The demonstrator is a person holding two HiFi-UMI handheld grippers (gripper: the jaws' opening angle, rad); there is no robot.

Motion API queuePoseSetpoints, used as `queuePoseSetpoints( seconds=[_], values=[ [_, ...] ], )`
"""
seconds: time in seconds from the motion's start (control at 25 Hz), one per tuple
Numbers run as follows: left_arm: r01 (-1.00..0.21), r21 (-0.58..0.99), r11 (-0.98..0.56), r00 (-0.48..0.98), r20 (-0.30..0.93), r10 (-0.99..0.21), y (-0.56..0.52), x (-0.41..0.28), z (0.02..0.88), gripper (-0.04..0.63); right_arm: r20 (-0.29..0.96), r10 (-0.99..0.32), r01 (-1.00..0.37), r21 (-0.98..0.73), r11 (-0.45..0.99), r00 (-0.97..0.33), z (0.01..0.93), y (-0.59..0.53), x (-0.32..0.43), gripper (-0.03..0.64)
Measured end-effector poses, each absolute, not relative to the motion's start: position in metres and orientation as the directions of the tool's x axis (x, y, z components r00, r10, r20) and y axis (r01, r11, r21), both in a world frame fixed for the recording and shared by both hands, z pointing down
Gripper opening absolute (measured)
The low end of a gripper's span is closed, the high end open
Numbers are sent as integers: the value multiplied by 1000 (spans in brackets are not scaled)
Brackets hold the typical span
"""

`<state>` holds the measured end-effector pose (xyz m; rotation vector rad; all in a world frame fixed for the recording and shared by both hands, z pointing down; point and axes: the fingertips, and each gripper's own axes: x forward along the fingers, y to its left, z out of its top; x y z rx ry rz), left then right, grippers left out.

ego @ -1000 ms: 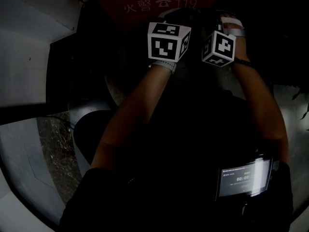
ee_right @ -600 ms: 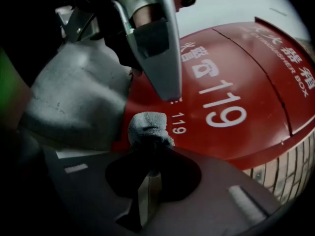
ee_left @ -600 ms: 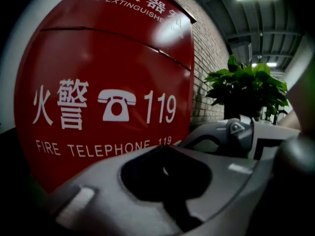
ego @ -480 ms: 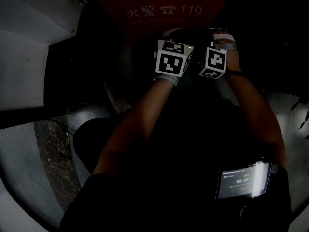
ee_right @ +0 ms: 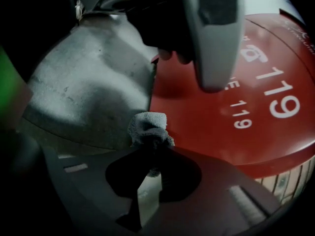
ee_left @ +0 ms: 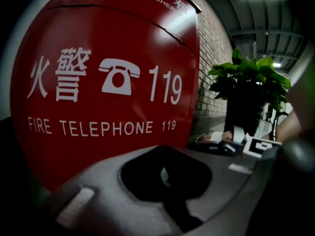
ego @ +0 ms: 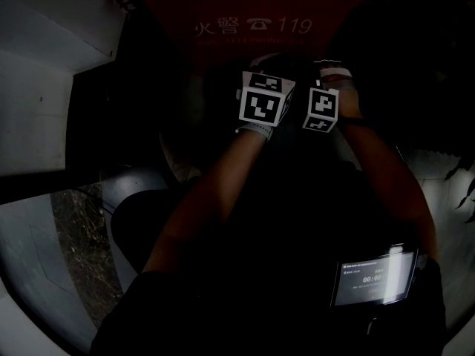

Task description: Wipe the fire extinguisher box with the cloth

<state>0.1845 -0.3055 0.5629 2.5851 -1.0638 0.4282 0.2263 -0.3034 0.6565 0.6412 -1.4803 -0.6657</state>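
Note:
The red fire extinguisher box [ego: 252,21] carries white "119" lettering; its front fills the left gripper view [ee_left: 108,82]. In the right gripper view my right gripper [ee_right: 150,154] is shut on a bunched grey cloth [ee_right: 147,129], which sits at the left edge of the red front [ee_right: 236,112], beside a grey surface. My left gripper [ee_left: 170,191] faces the box front with its dark jaws together and nothing seen between them. In the head view only the marker cubes show, left [ego: 263,102] and right [ego: 320,110], close together below the lettering; the jaws are hidden.
A grey wall surface [ee_right: 88,92] borders the box on the left. A potted green plant [ee_left: 251,82] stands to the right along a brick wall [ee_left: 211,58]. Pale grey panels [ego: 44,87] and speckled floor [ego: 89,258] lie at the head view's left.
Both marker cubes have come lower in the head view and drawn closer together. The box lettering has slid down into fuller view.

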Motion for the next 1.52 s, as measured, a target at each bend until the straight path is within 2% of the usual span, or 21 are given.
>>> queuePoseSetpoints(
  seconds=[0.16,0.36,0.44,0.52,0.68,0.84,1.04,1.16,1.36,1.52],
  values=[
    [-719,177,-672,678,393,-622,-304,185,564,2,704,-710,18,710,704,-17,668,-299,229,34],
    [-721,173,-671,678,377,-631,-302,179,549,2,712,-698,-61,695,716,-83,647,-293,212,34],
    [-726,172,-666,675,362,-643,-299,170,537,2,704,-695,-159,676,719,-148,626,-288,200,34],
    [-730,168,-662,674,334,-659,-297,161,519,2,674,-698,-316,626,713,-241,594,-284,187,34],
    [-726,145,-673,684,253,-684,-296,141,471,2,526,-735,-610,432,664,-428,513,-279,173,34],
    [-694,87,-715,718,168,-676,-275,115,414,2,355,-773,-735,268,622,-525,439,-259,161,35],
    [-622,76,-780,783,87,-616,-240,73,382,2,151,-784,-781,97,618,-602,378,-227,141,35],
    [-579,103,-809,814,16,-580,-223,58,384,2,47,-809,-809,32,587,-585,375,-212,136,34],
    [-544,85,-835,836,-33,-548,-224,58,389,2,46,-794,-791,68,608,-607,402,-205,121,34],
    [-529,7,-849,849,15,-529,-221,69,404,2,31,-792,-786,112,609,-609,401,-210,114,34]
  ],
)
